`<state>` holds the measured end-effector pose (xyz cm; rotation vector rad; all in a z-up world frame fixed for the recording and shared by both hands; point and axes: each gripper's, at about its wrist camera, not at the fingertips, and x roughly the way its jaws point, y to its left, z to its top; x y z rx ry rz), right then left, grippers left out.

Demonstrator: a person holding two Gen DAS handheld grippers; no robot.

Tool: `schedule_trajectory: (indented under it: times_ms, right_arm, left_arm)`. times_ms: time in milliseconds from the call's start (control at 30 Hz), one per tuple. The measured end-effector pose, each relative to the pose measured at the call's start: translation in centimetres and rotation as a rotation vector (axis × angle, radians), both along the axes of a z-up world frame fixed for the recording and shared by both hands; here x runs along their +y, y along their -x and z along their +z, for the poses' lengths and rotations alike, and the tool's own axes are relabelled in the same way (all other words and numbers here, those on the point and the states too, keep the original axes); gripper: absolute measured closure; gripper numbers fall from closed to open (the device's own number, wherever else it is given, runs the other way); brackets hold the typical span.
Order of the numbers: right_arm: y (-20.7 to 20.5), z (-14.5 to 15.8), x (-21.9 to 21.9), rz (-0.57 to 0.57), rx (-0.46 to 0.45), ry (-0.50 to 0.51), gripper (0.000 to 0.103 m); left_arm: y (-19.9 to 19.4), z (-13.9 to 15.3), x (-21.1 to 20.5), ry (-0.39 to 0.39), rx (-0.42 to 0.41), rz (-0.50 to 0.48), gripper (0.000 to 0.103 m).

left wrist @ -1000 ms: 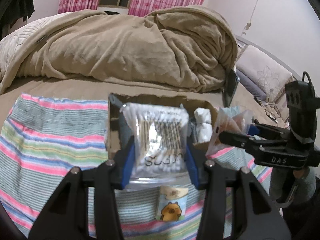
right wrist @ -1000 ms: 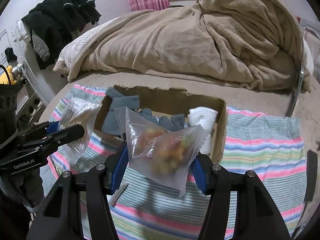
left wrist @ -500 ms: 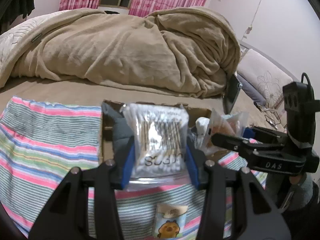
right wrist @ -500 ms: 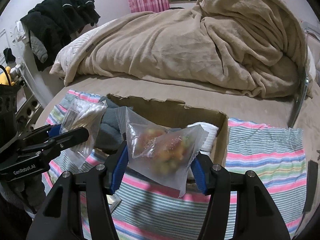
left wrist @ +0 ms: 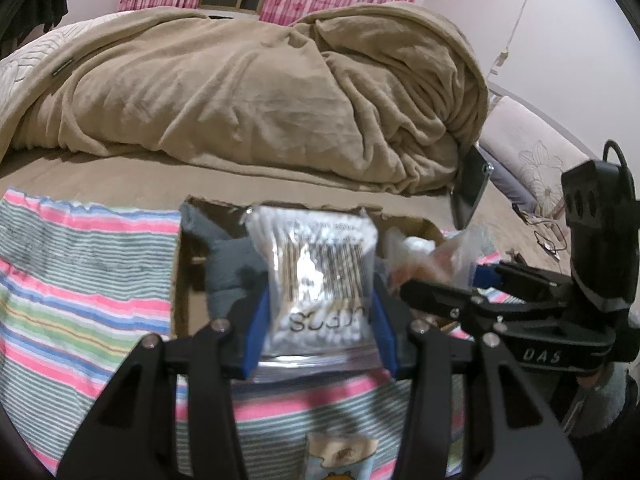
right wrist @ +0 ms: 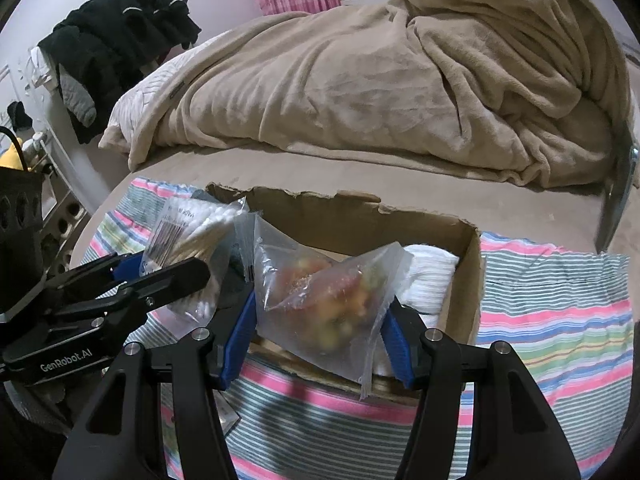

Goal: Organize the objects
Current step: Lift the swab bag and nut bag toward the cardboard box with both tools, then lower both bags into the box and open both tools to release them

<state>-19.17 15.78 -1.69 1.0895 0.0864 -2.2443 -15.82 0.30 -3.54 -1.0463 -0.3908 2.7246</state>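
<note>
A: Left wrist view first. Left gripper clamped on a clear packet of cotton swabs, blue pads pressing both side edges, packet upright between them.

B: And its place?

A: Held over the near edge of the cardboard box, in front of a grey cloth inside. Box resting on a striped blanket. Right gripper off to the right, pinching a bag of snacks.

B: Right wrist view?

A: Right gripper closed on the bag of snacks, blue pads at its lower corners, bag hanging above the box's near wall. White cloth inside, behind the bag. Left gripper at left, gripping the cotton swabs. Beige duvet heaped behind.
</note>
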Motion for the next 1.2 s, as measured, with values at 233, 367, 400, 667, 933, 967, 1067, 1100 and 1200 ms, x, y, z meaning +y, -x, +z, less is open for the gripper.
schedule_trajectory:
  times_ms: [233,367,400,667,933,967,1067,1100,1200]
  right_arm:
    - [0.6,-0.6,0.1,-0.007,-0.017,0.001,0.042]
    - [0.7,-0.6,0.2,-0.01,-0.018,-0.001,0.042]
    - [0.8,-0.6,0.2,-0.012,-0.018,-0.001,0.042]
    - [0.4,0.3,1.1,-0.047,0.013,-0.004,0.039]
    - [-0.9,1.7,1.4,-0.059,0.032,-0.001,0.038]
    - [-1.1,1.7,1.4,-0.059,0.032,-0.001,0.038]
    - [-1.5,2.0,1.3,-0.057,0.032,0.0,0.038]
    - [-1.8,2.0,1.3,-0.055,0.032,0.0,0.038]
    - [-2.6,2.2,1.0,-0.045,0.032,-0.001,0.032]
  left_arm:
    - [1.4,-1.4,0.3,0.029,-0.026,0.007,0.056]
    - [2.0,-2.3,0.6,0.043,-0.055,0.006,0.055]
    - [2.1,-2.4,0.6,0.044,-0.06,0.008,0.055]
    - [1.6,-1.9,0.2,0.031,-0.04,0.017,0.04]
    - [-0.1,0.0,-0.7,0.015,-0.014,0.036,0.038]
    - [-0.3,0.2,-0.8,0.016,-0.012,0.037,0.038]
    - [-1.2,0.7,-1.1,0.014,-0.009,0.039,0.038]
    - [-1.5,0.8,-1.2,0.015,-0.008,0.04,0.038]
    - [-2.5,1.2,-1.5,0.02,-0.007,0.039,0.038]
